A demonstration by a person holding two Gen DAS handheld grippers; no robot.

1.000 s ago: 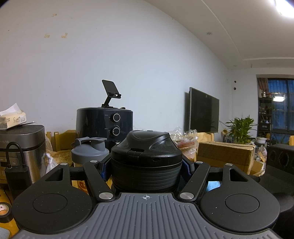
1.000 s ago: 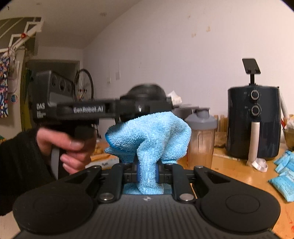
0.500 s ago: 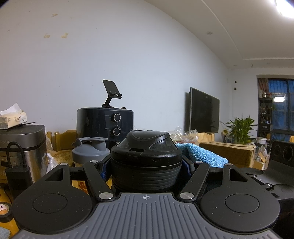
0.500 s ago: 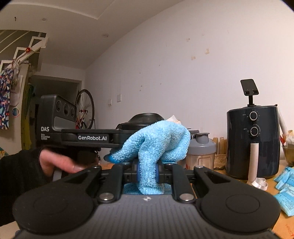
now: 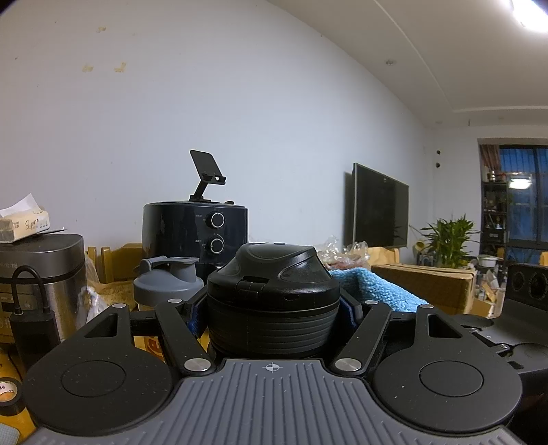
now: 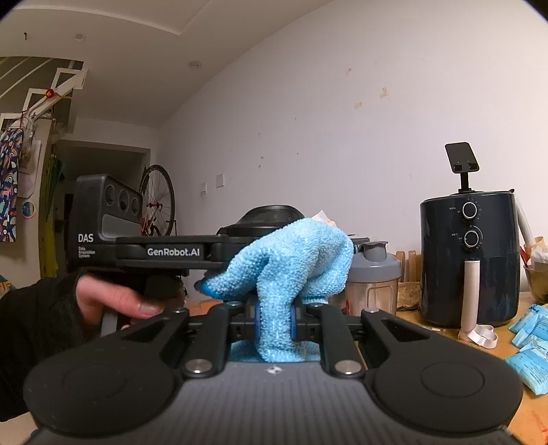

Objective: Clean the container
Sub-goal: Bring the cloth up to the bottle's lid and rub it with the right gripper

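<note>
The left gripper point(image 5: 272, 308) is clamping the black-lidded container point(image 5: 272, 294) by its ribbed lid, holding it upright in front of the air fryer point(image 5: 195, 232). The right gripper point(image 6: 274, 320), nearly closed, is pinching a blue microfibre cloth point(image 6: 284, 263) and pressing its bunched end against the container's side, opposite the air fryer. Pushing sideways too hard is likely to twist the container in the jaws, or drag the cloth loose from its narrow pinch.

White wall point(image 5: 239, 102); wall-mounted TV point(image 5: 380, 205); dark window point(image 5: 520, 195); ceiling lamp point(image 5: 531, 13) lit.
</note>
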